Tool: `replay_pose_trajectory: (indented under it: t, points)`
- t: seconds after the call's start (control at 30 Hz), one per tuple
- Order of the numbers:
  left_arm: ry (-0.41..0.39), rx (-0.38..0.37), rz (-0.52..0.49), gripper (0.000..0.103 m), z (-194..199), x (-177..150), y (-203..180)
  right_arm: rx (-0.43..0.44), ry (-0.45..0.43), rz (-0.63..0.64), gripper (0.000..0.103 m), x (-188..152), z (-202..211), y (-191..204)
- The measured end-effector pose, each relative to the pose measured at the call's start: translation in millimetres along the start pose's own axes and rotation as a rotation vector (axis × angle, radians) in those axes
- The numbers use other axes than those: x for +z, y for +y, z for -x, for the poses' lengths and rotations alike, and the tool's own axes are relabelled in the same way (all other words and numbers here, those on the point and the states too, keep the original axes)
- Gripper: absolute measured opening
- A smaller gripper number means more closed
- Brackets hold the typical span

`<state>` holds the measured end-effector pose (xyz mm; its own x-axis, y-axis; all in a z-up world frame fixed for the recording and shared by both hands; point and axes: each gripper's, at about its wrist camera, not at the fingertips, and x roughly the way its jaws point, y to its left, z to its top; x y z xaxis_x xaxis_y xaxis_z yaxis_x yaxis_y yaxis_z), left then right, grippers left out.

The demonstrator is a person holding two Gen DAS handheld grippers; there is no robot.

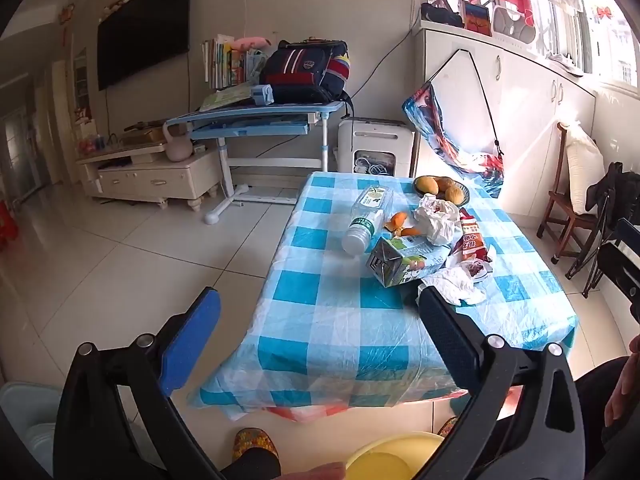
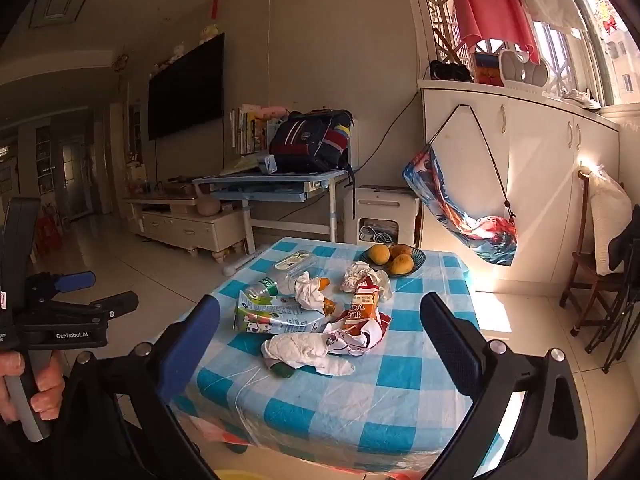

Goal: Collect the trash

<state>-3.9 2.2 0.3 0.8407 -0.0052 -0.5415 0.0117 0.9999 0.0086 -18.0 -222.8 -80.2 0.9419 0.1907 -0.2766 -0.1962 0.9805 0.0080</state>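
Note:
Trash lies on a small table with a blue checked cloth: a clear plastic bottle, a green and white drink carton, crumpled white tissues, an orange snack wrapper, orange peel and a crumpled wrapper. My left gripper is open and empty, near the table's front edge; it also shows in the right wrist view. My right gripper is open and empty above the table's front.
A bowl of mangoes stands at the table's far end. A yellow bin sits on the floor below the table's front. A child's desk with a backpack, a TV stand, wall cabinets and a wooden chair surround the table.

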Motion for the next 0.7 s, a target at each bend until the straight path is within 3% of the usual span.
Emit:
replay_pose_trajectory:
  t: [0.13, 0.7]
  points:
    - [0.005, -0.015, 0.021, 0.096, 8, -6, 1, 0.000, 0.002, 0.055, 0.096, -10, 5, 19]
    - [-0.012, 0.003, -0.061, 0.096, 9, -10, -17, -0.017, 0.000, 0.073, 0.096, -10, 5, 25]
